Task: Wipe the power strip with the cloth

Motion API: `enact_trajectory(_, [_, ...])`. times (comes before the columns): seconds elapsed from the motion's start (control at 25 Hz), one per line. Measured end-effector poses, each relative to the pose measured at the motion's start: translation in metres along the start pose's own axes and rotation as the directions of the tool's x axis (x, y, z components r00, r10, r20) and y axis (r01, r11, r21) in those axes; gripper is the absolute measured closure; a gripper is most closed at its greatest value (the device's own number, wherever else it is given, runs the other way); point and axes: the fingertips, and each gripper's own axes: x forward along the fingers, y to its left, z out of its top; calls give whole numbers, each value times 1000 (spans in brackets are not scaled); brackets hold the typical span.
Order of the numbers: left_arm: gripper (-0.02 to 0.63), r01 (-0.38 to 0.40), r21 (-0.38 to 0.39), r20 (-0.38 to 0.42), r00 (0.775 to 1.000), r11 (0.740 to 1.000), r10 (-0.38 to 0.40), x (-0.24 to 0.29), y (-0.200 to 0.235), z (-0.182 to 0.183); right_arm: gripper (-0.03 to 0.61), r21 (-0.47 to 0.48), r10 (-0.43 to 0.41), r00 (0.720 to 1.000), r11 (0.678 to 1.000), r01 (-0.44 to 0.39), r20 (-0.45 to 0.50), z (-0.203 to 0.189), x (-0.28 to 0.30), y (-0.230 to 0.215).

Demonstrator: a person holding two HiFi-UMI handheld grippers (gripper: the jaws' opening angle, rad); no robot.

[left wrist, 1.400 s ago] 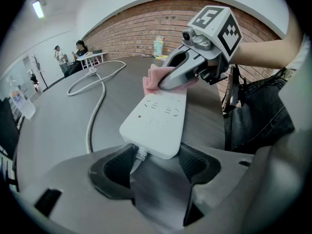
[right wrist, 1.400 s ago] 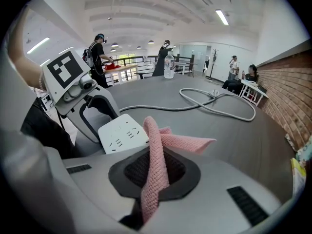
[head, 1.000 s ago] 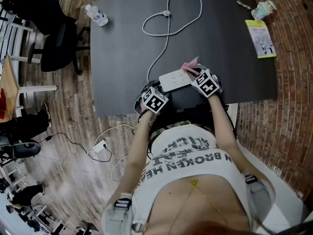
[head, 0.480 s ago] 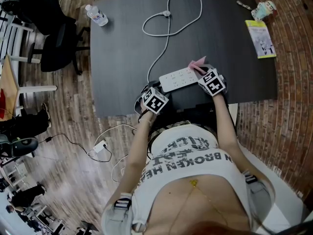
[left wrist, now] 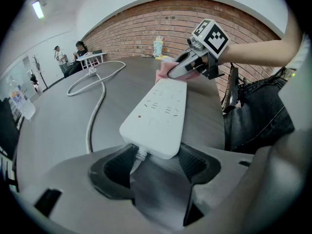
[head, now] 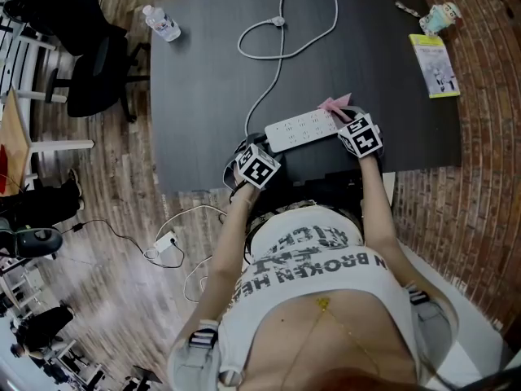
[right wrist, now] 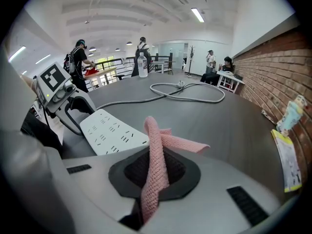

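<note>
Left gripper clamped on the cord end of white power strip. Strip lies flat near front edge of dark table. Right gripper pinches pink cloth, cloth at strip's right end.

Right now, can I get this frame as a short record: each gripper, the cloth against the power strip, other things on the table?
left gripper: jaws clamped on the cord end of the white power strip
right gripper: shut on pink cloth
cloth position: at the strip's far end, opposite the cord; contact unclear
cord: looped across the dark table
also on table: water bottle, yellow booklet
</note>
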Motion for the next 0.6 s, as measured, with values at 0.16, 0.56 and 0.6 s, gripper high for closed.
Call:
enact_trajectory(0.16, [339,-1,-2,0,1000,1000,1,0,0,0,561,-1,-9,1000,1000,9,6,0,0,0])
enact_trajectory(0.56, [339,-2,-2,-3,1000,1000,2,2,0,-1,562,6,-25,1000,1000,25,10,-1,1,0])
enact_trajectory(0.6, [338,0,-2,-2,1000,1000,0,2,0,-1,561,13,-28,1000,1000,28,7,-1,1,0])
